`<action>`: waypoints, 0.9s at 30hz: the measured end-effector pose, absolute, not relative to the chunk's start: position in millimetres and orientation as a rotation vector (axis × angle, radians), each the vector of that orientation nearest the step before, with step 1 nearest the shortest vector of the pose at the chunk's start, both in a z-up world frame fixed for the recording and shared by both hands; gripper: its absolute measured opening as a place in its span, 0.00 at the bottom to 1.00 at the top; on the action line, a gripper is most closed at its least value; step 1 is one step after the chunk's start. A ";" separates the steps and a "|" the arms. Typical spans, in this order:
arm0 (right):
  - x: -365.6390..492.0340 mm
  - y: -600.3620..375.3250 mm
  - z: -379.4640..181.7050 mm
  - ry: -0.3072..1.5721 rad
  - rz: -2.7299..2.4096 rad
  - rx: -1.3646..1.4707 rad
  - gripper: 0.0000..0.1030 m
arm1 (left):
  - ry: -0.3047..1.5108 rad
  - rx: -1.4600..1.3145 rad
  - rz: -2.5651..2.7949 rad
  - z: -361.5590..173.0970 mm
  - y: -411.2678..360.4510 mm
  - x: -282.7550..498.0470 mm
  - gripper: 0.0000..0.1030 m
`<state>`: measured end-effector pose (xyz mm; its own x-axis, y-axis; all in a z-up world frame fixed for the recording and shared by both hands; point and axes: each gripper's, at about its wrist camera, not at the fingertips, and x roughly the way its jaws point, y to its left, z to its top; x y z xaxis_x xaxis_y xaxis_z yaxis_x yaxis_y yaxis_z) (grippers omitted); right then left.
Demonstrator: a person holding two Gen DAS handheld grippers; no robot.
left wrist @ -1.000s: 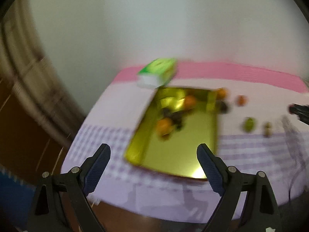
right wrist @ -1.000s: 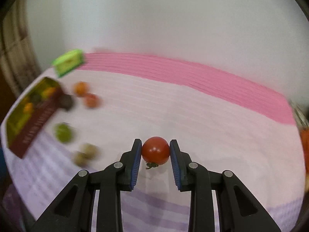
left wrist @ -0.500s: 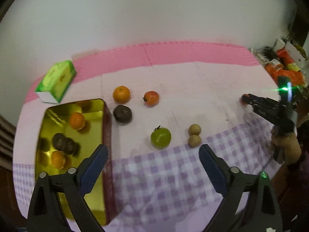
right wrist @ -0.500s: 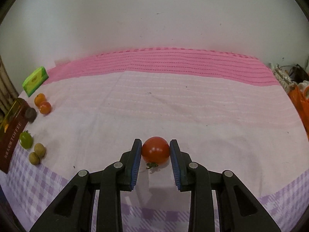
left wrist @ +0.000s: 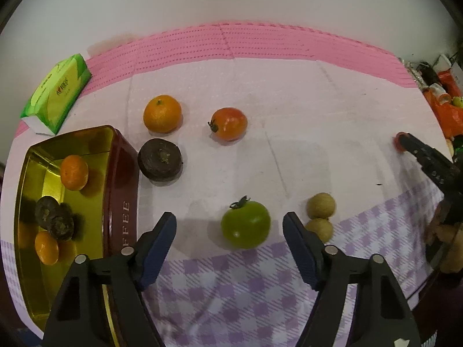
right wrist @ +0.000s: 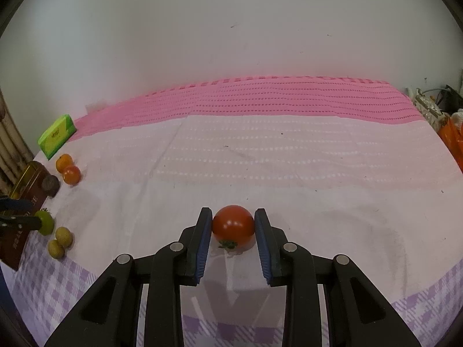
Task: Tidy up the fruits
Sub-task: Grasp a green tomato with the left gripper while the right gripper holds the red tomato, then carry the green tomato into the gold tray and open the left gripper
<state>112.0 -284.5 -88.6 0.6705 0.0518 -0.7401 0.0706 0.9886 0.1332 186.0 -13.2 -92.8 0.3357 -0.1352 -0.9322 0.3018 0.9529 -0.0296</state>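
Observation:
My left gripper (left wrist: 230, 218) points down over the green tomato (left wrist: 246, 224). Its jaws are closing, with the tomato between the pads and gaps on both sides. To the left stands the gold tin (left wrist: 121, 173), holding small oranges and dark fruits. On the cloth lie an orange (left wrist: 162, 113), an orange-red tomato (left wrist: 229, 123), a dark round fruit (left wrist: 159, 159) and two longans (left wrist: 321, 205). My right gripper (right wrist: 233, 211) is shut on a red tomato (right wrist: 233, 225) low over the cloth, far right of the other fruit.
A green tissue pack (left wrist: 58, 92) lies behind the tin near the wall. Orange packets and clutter (left wrist: 442, 101) crowd the table's right end. The checked cloth edge (left wrist: 246, 303) hangs at the front. A hand (left wrist: 445, 240) holds the right gripper.
My left gripper has swung right from above the tin and sunk over the green tomato, its jaws narrowing. The right gripper keeps its grip on the red tomato and has steadied.

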 end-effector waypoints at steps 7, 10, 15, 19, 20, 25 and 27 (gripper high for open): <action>112.9 -284.5 -89.8 0.843 -0.012 0.170 0.30 | 1.206 0.148 -0.299 -105.6 -17.0 185.6 0.32; 114.2 -284.1 -90.5 0.850 -0.015 0.174 0.30 | 1.185 0.094 -0.297 -92.9 -11.3 174.4 0.32; 115.4 -283.9 -91.0 0.854 -0.022 0.171 0.30 | 1.139 0.028 -0.294 -57.4 4.5 145.1 0.32; 117.5 -282.6 -92.4 0.866 -0.034 0.165 0.30 | 1.114 -0.031 -0.282 -34.4 23.7 128.6 0.32; 118.1 -282.5 -93.0 0.869 -0.037 0.166 0.30 | 1.106 -0.036 -0.274 -29.1 29.0 124.0 0.32; 120.6 -279.2 -95.0 0.886 -0.048 0.153 0.30 | 1.067 -0.062 -0.215 -6.7 63.4 111.3 0.32; 121.7 -277.0 -94.6 0.887 -0.054 0.140 0.30 | 1.046 -0.061 -0.182 -0.7 78.8 104.7 0.32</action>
